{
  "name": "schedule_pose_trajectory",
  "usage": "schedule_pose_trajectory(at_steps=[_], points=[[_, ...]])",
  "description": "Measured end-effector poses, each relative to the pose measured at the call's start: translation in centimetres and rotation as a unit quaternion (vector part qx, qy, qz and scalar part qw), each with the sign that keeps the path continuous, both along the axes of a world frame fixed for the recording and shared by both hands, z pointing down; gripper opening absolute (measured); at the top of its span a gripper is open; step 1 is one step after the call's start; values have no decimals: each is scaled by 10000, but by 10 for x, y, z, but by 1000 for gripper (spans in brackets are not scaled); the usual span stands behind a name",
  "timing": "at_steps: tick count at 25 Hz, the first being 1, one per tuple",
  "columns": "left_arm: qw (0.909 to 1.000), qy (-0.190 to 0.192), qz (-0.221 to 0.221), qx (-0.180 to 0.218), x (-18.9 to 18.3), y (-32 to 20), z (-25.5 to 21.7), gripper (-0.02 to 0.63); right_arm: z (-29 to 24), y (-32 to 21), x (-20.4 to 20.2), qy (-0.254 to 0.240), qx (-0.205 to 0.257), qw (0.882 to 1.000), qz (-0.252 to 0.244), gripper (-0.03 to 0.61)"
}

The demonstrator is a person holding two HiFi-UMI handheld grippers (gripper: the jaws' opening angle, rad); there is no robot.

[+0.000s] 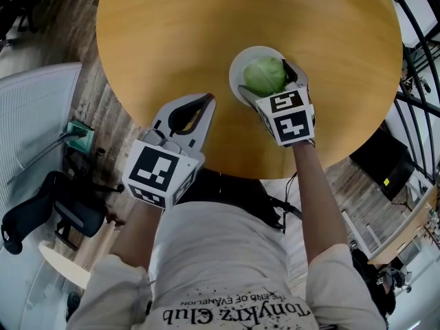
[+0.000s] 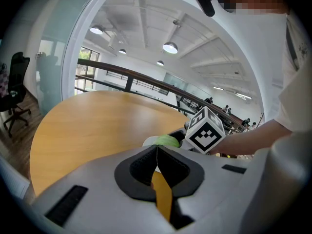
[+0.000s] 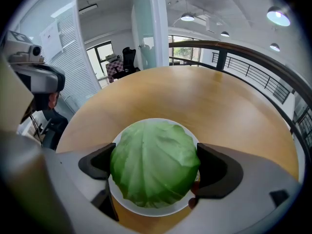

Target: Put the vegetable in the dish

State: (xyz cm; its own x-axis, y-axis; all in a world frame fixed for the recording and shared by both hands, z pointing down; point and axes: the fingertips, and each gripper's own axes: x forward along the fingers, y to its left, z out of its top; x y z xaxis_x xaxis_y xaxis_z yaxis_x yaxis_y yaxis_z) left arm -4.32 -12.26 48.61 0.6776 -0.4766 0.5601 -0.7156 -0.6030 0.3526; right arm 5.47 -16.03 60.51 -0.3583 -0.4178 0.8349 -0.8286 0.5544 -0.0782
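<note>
A green cabbage (image 1: 265, 75) sits between the jaws of my right gripper (image 1: 267, 78), directly over a white dish (image 1: 237, 64) on the round wooden table (image 1: 172, 33). In the right gripper view both pads (image 3: 100, 162) press against the sides of the cabbage (image 3: 155, 167), and the dish rim (image 3: 146, 209) shows under and around it. Whether the cabbage rests on the dish I cannot tell. My left gripper (image 1: 206, 100) hovers at the table's near edge, left of the dish, shut with nothing in it. Its closed tips (image 2: 157, 147) point toward the cabbage (image 2: 166, 140).
The table's near edge runs just under both grippers. A black office chair (image 1: 41, 212) stands on the floor at the left. A dark railing (image 1: 419, 53) curves past the table's right side.
</note>
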Motion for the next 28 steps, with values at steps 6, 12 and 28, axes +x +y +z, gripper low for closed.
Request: schedule_pose_trajectory(at_steps=[6,12,28], points=[[10000,-11,-21,-30,-2,0,3,23,5,-1,-2,60,-56,10000,-56,495],[10000,-11,-34,-36,-3,1,4,23,7,0,-3,114,-91,9998,-133,495],[9999,-31,-47,-95,-6,3,4,23,0,-4,-3,-50,-46,10000,-38,495]])
